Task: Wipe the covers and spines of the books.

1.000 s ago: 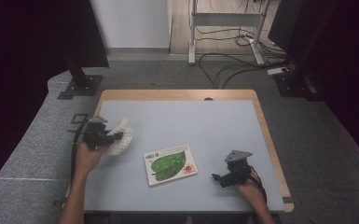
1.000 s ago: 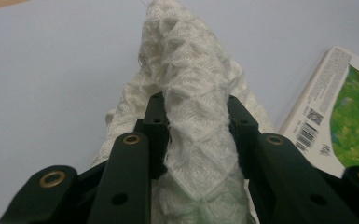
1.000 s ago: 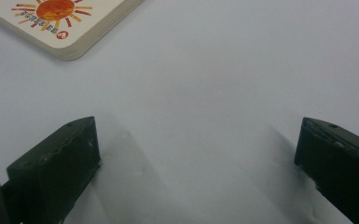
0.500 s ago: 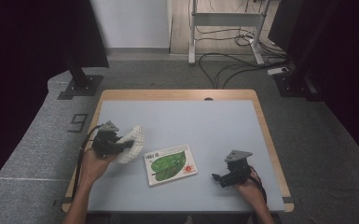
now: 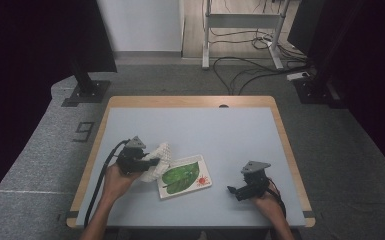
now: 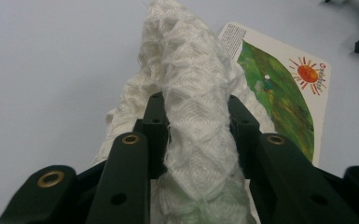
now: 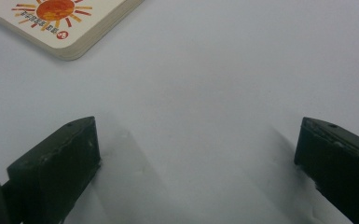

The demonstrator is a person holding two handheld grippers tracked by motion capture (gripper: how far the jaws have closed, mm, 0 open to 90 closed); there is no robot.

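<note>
Two tools are at work over the surface (image 5: 240, 130), and the step in hand looks like carrying a white knitted cloth (image 6: 191, 93) toward the picture book (image 5: 184, 176). The left tool (image 5: 150, 162) is clamped on the cloth: in the left gripper view a bunched fold runs up between the jaws and spills past their tips, with the book's green cover (image 6: 284, 88) lying just beyond and to the right. In the high view the cloth (image 5: 159, 156) hangs at the book's left edge, overlapping its near corner. The right tool (image 5: 234, 190) rests low near the surface, well apart from the cloth; its jaws stand wide with nothing between them, and the book's corner (image 7: 70, 23) lies ahead of it. The next move probably calls for bringing the cloth over the cover and lowering it flat before letting go or wiping.
</note>
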